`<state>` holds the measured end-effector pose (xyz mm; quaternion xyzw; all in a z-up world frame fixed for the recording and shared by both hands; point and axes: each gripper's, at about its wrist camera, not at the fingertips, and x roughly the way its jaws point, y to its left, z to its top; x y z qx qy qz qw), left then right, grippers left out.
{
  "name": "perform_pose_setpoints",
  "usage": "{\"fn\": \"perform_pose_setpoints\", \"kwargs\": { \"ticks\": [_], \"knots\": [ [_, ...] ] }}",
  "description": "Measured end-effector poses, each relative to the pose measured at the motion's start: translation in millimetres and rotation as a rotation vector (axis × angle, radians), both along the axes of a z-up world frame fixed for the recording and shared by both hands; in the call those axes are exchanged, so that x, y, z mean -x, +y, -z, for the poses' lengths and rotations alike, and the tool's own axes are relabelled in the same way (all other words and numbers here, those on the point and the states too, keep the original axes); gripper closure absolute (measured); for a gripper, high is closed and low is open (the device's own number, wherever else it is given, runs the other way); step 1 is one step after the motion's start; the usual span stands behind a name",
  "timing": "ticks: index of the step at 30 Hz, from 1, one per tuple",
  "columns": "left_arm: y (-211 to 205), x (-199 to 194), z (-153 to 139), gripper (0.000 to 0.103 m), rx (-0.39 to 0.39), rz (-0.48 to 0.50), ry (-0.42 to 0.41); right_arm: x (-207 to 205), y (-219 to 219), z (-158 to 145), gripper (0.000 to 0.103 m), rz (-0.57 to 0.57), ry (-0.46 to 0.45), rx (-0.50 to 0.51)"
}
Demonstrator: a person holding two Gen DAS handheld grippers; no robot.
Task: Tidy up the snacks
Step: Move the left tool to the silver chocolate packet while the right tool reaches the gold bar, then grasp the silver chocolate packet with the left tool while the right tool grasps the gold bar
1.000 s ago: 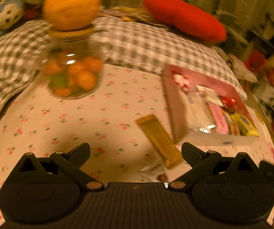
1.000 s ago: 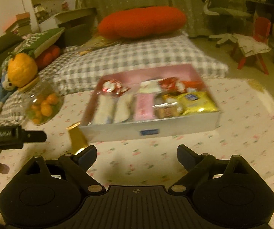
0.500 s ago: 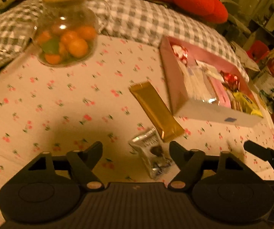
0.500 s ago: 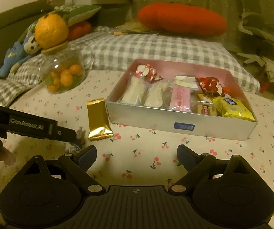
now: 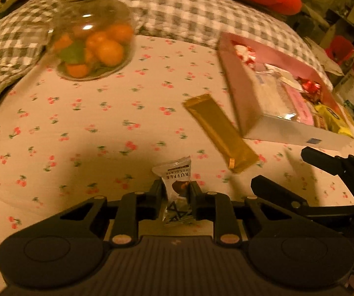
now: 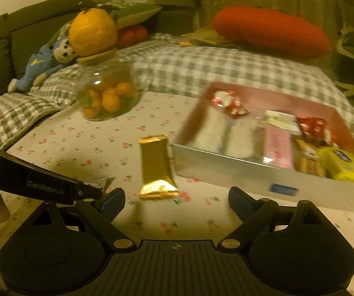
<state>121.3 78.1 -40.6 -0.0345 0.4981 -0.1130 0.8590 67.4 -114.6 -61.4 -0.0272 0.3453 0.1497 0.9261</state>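
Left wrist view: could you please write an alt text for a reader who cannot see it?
The left gripper has just closed its jaws on a small chocolate truffle packet above a cherry-print cloth. Beyond lie a gold bar wrapper, a pink box of snacks and a glass jar of oranges.

My left gripper (image 5: 177, 194), bottom centre, has just closed, pinching a packet. My right gripper (image 6: 174, 202), bottom centre, gapes wide, holding nothing.
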Motion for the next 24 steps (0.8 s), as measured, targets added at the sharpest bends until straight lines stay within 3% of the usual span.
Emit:
{"fn": "perform_pose_setpoints", "kwargs": {
  "ticks": [7,12,16,18,24],
  "knots": [
    [27.0,-3.2,-0.9,0.082,-0.001,-0.052,0.012,-16.7,21.0,9.9,0.019,-0.037,0.006,0.011],
    [32.3,-2.8,-1.6,0.082,0.010,-0.068,0.022,-25.4,29.1,16.2,0.038,-0.059,0.034,0.024],
    [31.3,-1.9,-1.8,0.082,0.011,-0.073,0.025,-30.2,35.2,20.4,0.044,-0.061,0.039,0.067],
    [30.7,-2.6,-1.8,0.082,0.009,-0.072,0.025,-30.8,37.4,19.8,0.064,-0.062,0.032,0.087],
    [28.6,3.7,-1.5,0.081,0.004,-0.048,0.019,-17.0,38.9,16.7,0.067,-0.039,0.038,0.115]
  ]
}}
